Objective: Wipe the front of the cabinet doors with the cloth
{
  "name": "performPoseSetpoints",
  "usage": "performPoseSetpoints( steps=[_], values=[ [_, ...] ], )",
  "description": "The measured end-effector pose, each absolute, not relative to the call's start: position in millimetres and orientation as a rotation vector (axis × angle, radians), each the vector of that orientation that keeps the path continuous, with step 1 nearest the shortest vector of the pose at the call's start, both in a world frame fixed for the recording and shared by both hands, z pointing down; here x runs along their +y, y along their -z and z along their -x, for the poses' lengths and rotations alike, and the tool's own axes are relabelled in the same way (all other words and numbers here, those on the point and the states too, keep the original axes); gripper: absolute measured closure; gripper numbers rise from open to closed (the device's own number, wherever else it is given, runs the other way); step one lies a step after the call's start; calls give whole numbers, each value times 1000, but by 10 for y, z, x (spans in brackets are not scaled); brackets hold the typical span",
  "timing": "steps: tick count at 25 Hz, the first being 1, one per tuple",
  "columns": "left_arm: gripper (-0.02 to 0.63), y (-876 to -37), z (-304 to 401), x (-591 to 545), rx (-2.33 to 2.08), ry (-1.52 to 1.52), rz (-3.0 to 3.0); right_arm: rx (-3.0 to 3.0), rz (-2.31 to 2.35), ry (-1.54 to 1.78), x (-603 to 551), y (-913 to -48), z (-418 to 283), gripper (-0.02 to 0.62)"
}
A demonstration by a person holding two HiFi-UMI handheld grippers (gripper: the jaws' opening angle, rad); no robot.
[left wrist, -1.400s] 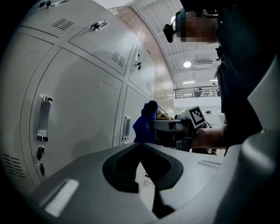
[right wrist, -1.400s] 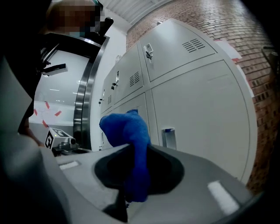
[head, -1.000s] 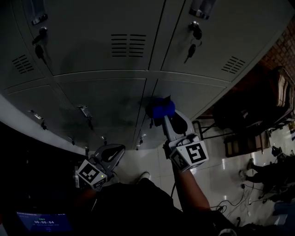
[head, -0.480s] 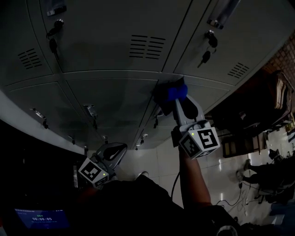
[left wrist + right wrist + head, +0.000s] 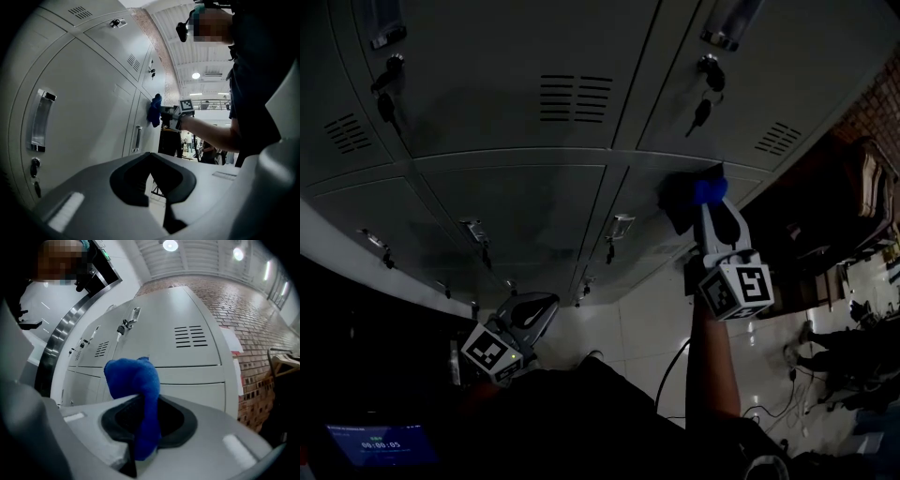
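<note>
Grey doors (image 5: 516, 202) fill my view. Right claw (image 5: 701, 208) pinches cloth (image 5: 710, 190) against one at 2 o'clock; left claw (image 5: 542, 302) idles pressed together. Wiping seems underway, other doors likely left.

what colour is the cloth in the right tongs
Blue; the cloth shows best in the right gripper view.

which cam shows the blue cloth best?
Right gripper view: the blue cloth fills the centre, clamped between the jaws. Head view shows it dim and small at the cabinet door; left gripper view, a small distant patch.
</note>
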State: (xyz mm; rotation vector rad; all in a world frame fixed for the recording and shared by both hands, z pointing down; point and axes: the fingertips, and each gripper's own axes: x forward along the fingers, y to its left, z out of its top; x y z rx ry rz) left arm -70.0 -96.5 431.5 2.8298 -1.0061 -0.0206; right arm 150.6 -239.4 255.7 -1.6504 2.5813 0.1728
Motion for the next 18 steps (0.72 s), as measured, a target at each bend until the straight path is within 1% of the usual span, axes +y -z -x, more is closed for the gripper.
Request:
performPoseSetpoints(
  steps=[13,18],
  values=[
    [605,-4321,377,-1036,-986,25,-2836,2430,1790,-164,-2507,-2513,-2418,526],
    [604,-4353,324,-1020,-975,27,-2842,2382,1859,-167,-2532,-2520,-2665,526]
  ],
)
